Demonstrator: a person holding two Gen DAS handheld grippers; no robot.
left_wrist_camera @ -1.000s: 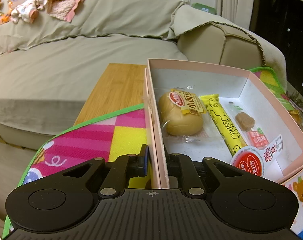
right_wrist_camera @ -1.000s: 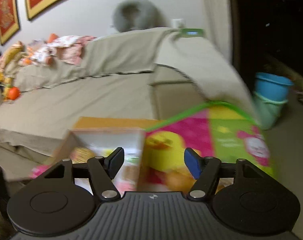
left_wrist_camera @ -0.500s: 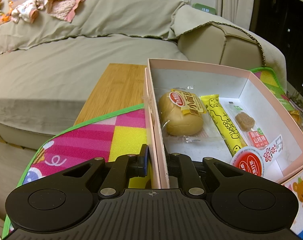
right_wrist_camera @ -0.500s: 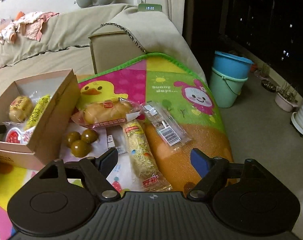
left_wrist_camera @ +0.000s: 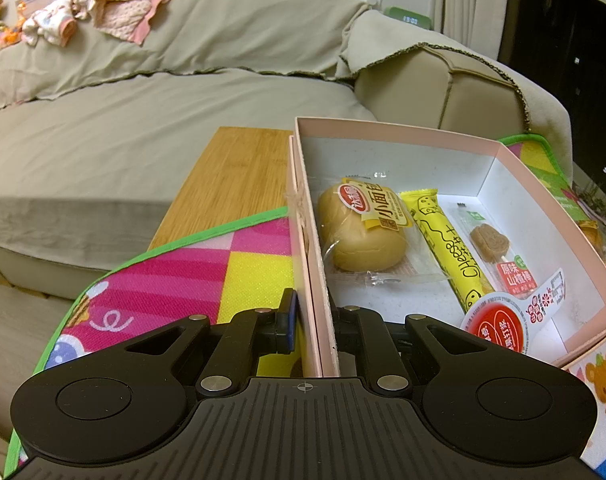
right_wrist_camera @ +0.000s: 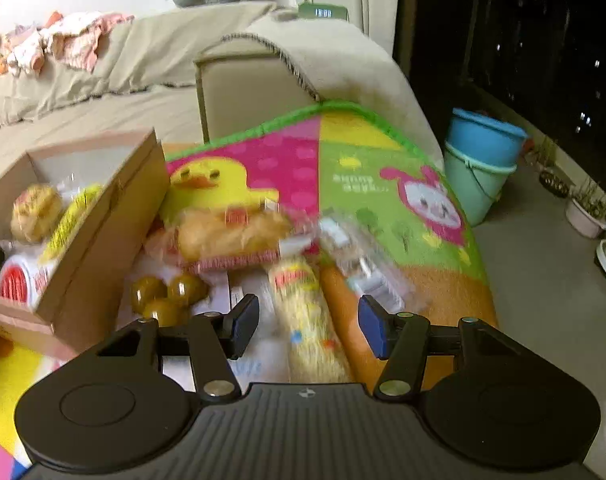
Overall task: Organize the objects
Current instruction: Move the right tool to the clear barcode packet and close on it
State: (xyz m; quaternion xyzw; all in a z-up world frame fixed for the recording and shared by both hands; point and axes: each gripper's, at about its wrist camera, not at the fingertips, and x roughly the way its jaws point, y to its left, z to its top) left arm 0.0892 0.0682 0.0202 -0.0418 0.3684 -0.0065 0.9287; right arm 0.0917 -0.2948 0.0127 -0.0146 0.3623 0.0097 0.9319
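Left tongs (left_wrist_camera: 312,326) clamp box (left_wrist_camera: 455,140) wall; four snacks inside. Right tongs (right_wrist_camera: 308,322) half-open, just closing, empty, straddling noodle pack (right_wrist_camera: 303,312); bun (right_wrist_camera: 231,236), balls (right_wrist_camera: 165,292), bar (right_wrist_camera: 363,264) ahead, unpacked.

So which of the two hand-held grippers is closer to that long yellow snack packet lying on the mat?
Right. The right hand-held gripper has the long yellow snack packet between its open jaws, which have just been closing. The left hand-held gripper is clamped on the pink box.
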